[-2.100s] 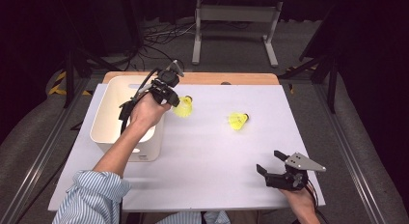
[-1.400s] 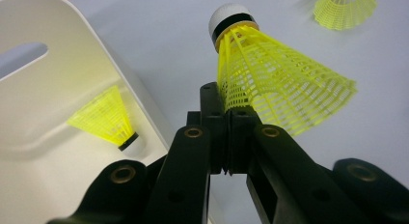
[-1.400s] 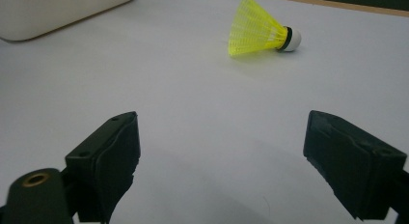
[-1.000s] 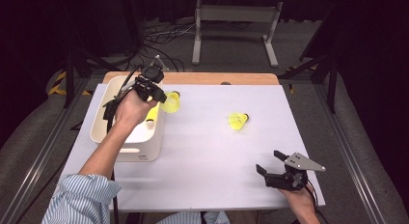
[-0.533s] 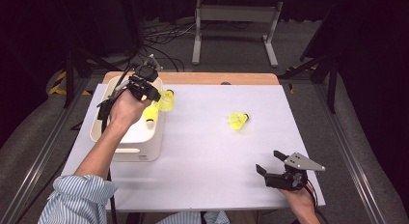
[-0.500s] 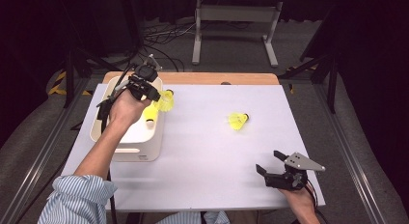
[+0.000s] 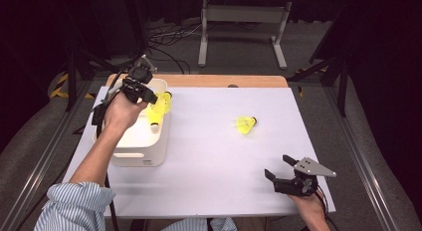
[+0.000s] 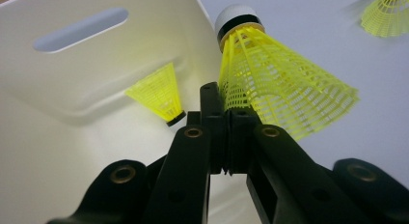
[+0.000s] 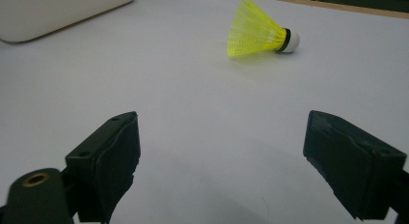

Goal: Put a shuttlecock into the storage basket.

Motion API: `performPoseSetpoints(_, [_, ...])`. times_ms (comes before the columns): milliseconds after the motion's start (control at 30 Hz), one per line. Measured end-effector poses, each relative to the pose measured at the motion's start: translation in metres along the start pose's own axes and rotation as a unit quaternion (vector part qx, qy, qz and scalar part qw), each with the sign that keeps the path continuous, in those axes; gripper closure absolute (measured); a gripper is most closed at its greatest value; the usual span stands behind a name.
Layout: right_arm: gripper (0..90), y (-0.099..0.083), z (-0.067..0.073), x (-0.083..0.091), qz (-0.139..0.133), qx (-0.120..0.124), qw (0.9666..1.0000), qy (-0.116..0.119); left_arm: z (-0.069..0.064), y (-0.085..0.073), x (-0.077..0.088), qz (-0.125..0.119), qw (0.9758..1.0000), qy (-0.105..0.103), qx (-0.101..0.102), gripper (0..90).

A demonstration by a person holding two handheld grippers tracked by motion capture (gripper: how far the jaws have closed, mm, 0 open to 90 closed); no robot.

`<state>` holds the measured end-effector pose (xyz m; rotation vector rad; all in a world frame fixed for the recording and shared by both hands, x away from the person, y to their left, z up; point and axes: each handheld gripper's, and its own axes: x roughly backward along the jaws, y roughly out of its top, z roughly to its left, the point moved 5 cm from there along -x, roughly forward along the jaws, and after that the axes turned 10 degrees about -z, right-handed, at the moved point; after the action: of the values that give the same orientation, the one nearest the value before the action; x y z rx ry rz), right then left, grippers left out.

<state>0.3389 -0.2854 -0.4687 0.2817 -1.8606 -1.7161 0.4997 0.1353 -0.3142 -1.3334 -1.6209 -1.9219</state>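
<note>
The left gripper [image 8: 224, 137] is clamped on the skirt edge of a yellow shuttlecock [image 8: 270, 84], holding it over the rim of the white bin [image 7: 149, 151], where another shuttlecock [image 8: 161, 94] already lies. It looks feather-light, with a springy mesh skirt that would crush under a hard squeeze, so the skirt's rim or the firmer cork end seems the place to pinch. The right gripper [image 9: 222, 166] rests wide open and empty on the table [image 7: 209, 156], a third shuttlecock [image 9: 263, 31] lying ahead of it, and no brand or writing can be read.

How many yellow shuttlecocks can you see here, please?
3: one held in the left gripper over the white bin, one inside that bin, one lying on the table. None seem hidden.
</note>
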Motion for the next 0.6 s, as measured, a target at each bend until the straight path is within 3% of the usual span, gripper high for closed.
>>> performPoseSetpoints(267, [13.4, 0.000, 0.000, 0.000, 0.001, 0.001, 1.0000, 0.001, 0.006, -0.003, 0.005, -0.003, 1.0000, 0.003, 0.008, 88.9])
performPoseSetpoints(600, [13.4, 0.000, 0.001, 0.000, 0.002, 0.002, 1.0000, 0.001, 0.018, -0.011, 0.007, -0.004, 0.9997, 0.020, 0.014, 88.9])
